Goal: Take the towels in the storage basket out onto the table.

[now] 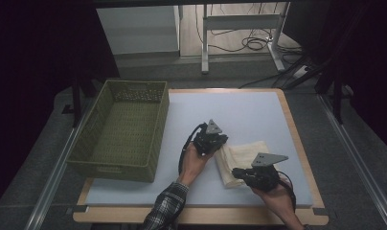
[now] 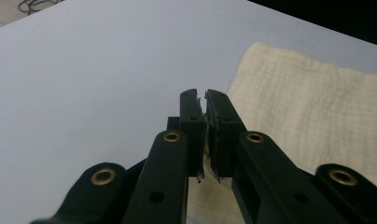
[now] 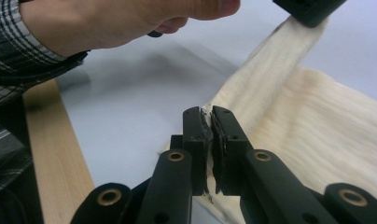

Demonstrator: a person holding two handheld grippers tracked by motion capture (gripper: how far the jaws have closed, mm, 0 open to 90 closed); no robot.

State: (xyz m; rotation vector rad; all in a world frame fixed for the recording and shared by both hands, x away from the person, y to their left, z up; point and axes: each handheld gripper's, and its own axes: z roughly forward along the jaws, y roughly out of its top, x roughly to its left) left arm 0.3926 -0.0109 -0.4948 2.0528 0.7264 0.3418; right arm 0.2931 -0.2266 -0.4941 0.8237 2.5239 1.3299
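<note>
A lab — dark curtains (image 1: 33,57), cables (image 1: 251,43) around a bench frame (image 1: 239,28).

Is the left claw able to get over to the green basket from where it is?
Probably yes. The left claw is shut on an edge of the cream cloth, and only bare grey mat lies between it and the green basket. The right claw grips the cloth too, so both would need to move together.

Table: my wooden-edged table (image 1: 297,143), topped by a pale mat (image 1: 239,110).
Cloth (image 1: 239,155): on it, at my fingers.
Basket (image 1: 155,143): left of my fingers.
</note>
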